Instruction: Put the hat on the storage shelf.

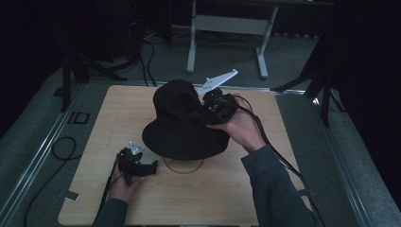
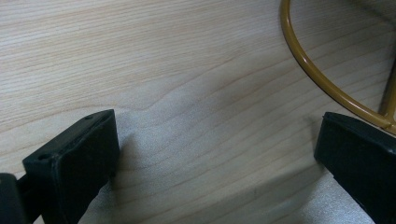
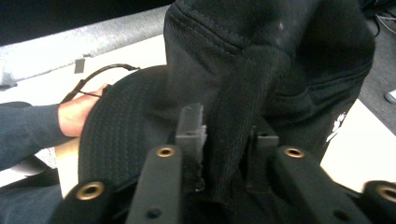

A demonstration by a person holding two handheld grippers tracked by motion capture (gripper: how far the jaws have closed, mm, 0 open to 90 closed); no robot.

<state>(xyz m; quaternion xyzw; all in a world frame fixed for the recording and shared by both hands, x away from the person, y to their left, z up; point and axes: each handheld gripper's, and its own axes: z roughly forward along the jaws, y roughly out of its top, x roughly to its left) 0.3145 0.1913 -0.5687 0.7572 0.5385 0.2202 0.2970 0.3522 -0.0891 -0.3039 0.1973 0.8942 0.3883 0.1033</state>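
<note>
A black bucket hat sits on a stand in the middle of the wooden table. The stand's gold ring base peeks out under the front of the brim. My right gripper is at the right side of the crown. In the right gripper view a fold of the hat stands between the jaws of the right gripper, which are parted and do not squeeze it. My left gripper rests low near the front left and is open. In its own view the left gripper brackets bare wood beside the gold ring.
A white desk frame stands on the floor beyond the table. Cables lie on the carpet to the left, and dark tripod legs stand at both back corners. The person's left hand shows past the brim.
</note>
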